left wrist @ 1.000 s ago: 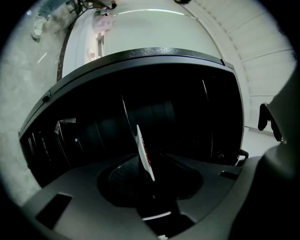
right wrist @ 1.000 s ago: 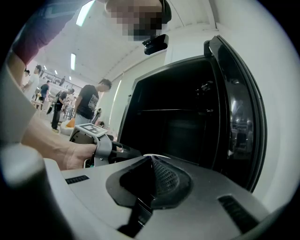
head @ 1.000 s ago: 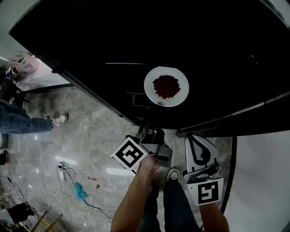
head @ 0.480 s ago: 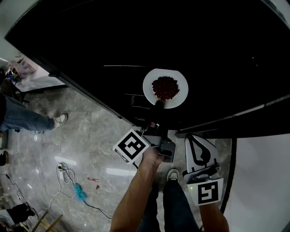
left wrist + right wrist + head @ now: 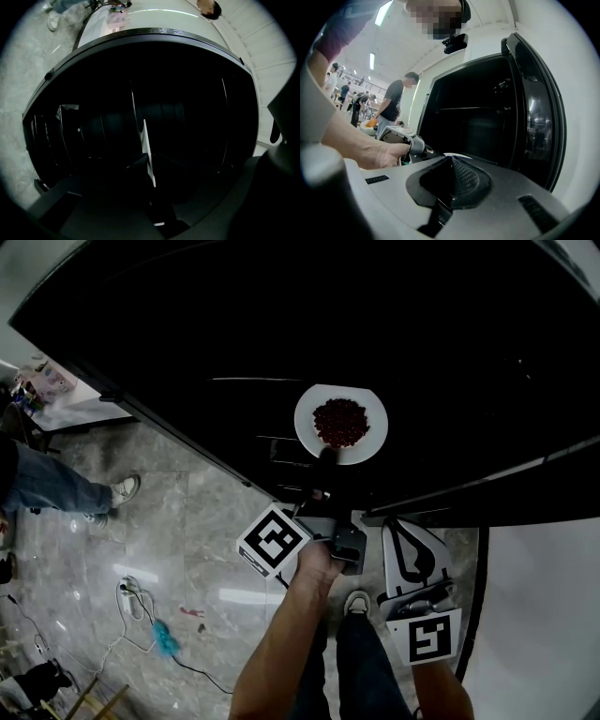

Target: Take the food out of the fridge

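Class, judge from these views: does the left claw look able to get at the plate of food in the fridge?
Probably yes: the fridge stands open, and the left claw has the near rim of the plate between its jaws.

Right claw (image 5: 451,161) closed and empty, open dark fridge (image 5: 473,117) beyond, hand (image 5: 379,154) holding left claw (image 5: 423,151) at left

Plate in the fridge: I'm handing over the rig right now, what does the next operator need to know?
Left gripper: jaws look closed on the near rim of the white plate, reaching into the open fridge.
Right gripper: jaws together, empty, held low outside the fridge.
The plate carries red-brown food and is inside the fridge.
Done: door open, plate gripped.
Left: draw the plate out level, then set it down outside.
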The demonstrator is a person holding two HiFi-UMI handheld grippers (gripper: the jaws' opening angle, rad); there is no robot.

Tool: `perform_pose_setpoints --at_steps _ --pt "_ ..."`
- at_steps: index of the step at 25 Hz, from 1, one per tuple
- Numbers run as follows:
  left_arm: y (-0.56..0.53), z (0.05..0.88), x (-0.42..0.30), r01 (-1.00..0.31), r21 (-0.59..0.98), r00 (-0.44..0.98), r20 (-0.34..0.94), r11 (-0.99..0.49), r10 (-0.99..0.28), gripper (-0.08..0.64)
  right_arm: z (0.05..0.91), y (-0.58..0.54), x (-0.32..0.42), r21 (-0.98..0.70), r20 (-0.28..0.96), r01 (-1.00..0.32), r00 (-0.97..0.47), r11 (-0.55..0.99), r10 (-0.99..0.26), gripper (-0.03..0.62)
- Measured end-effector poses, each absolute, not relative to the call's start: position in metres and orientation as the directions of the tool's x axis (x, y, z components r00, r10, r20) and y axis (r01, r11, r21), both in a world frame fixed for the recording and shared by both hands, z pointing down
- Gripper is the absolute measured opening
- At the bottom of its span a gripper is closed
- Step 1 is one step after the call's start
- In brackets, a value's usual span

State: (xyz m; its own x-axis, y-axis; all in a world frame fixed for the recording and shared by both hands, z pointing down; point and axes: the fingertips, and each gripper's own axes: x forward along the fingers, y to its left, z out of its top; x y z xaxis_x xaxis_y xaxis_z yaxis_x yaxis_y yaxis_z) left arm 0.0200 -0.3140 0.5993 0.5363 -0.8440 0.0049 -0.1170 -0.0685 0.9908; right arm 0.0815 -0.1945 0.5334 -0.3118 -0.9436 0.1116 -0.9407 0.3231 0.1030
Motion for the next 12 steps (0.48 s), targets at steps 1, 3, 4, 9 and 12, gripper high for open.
perform_pose_setpoints --at_steps 1,3,4,9,12 --pt "-0.3142 0.5965 0.0216 -0.075 0.995 0.531 -0.011 -0.06 -0.847 0.043 0.5328 -0.1941 0.0814 0.101 0.111 -0.941 -0.312 0.323 -0.944 0.022" --pt "-0.3145 0.5944 0.022 -0.041 0.998 0.524 -0.022 -0.052 -0.851 0.038 0.5317 -0.1941 0.0812 0.102 0.109 -0.941 -0.312 0.323 -0.944 0.022" --pt "-0.3148 0.5928 0.0225 -0.026 0.998 0.521 -0.03 -0.051 -0.853 0.038 0.5313 -0.1942 0.0814 0.103 0.108 -0.941 -0.312 0.323 -0.944 0.021" --pt "-0.3149 0.5927 0.0206 -0.054 0.998 0.513 -0.011 -0.045 -0.858 0.029 0.5298 -0.194 0.0831 0.107 0.103 -0.941 -0.311 0.322 -0.945 0.023" --pt "-0.3155 0.588 0.0226 0.012 0.999 0.502 -0.037 -0.036 -0.864 0.029 0.5302 -0.1938 0.0837 0.106 0.105 -0.941 -0.31 0.321 -0.945 0.022"
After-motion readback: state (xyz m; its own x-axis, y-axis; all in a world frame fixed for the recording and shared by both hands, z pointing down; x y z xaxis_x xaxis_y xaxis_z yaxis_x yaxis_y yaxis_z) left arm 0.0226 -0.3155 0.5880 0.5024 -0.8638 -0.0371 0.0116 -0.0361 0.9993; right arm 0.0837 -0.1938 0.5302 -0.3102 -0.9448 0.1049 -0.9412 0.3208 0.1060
